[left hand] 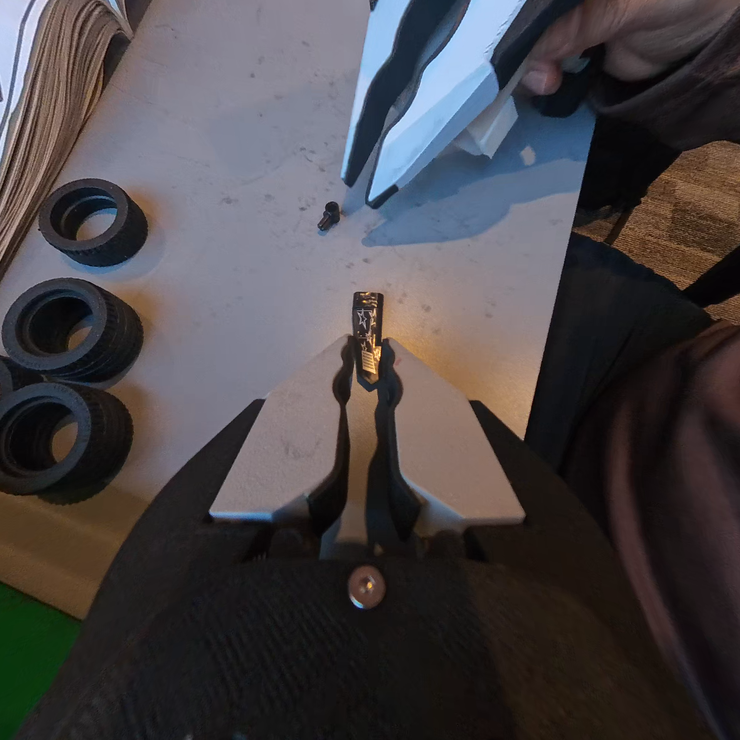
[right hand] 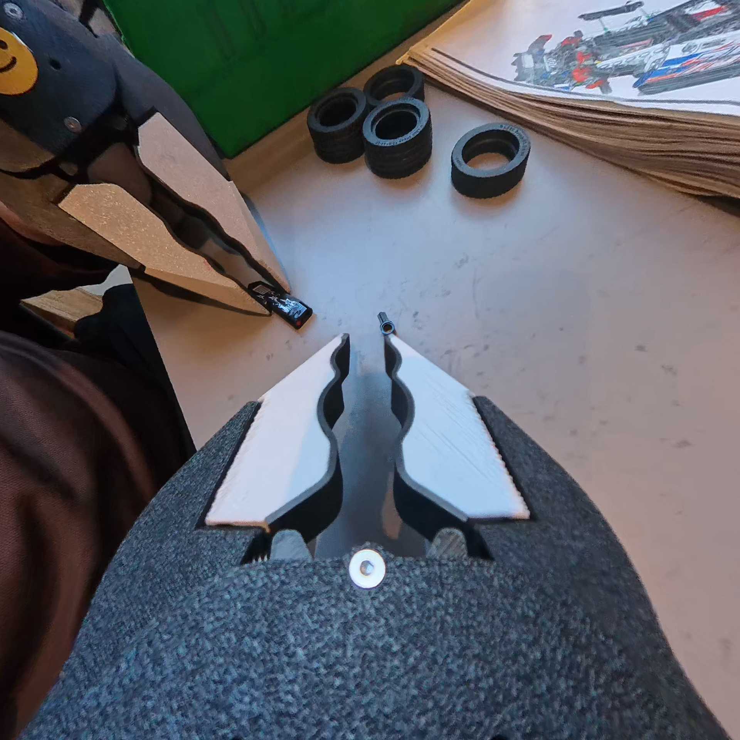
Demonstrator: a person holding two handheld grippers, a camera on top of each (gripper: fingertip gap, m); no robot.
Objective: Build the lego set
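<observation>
My left gripper [left hand: 367, 344] is shut on a small black Lego piece printed with white stars and stripes [left hand: 367, 324], which sticks out past the fingertips just above the white table. It also shows in the right wrist view [right hand: 286, 306], held by the left gripper [right hand: 276, 300]. A small black pin [left hand: 329, 214] lies loose on the table. My right gripper [right hand: 366, 338] is open and empty, its right fingertip right beside the pin [right hand: 386, 323]. The right gripper also shows in the left wrist view [left hand: 362, 192], tips down by the pin.
Several black rubber tyres [left hand: 93, 222] [right hand: 490, 159] sit in a group on the table [left hand: 240, 120]. A thick instruction booklet [right hand: 600, 104] lies beyond them. A green surface [right hand: 260, 52] lies past the table edge. A person's dark sleeve [left hand: 660, 480] is close by.
</observation>
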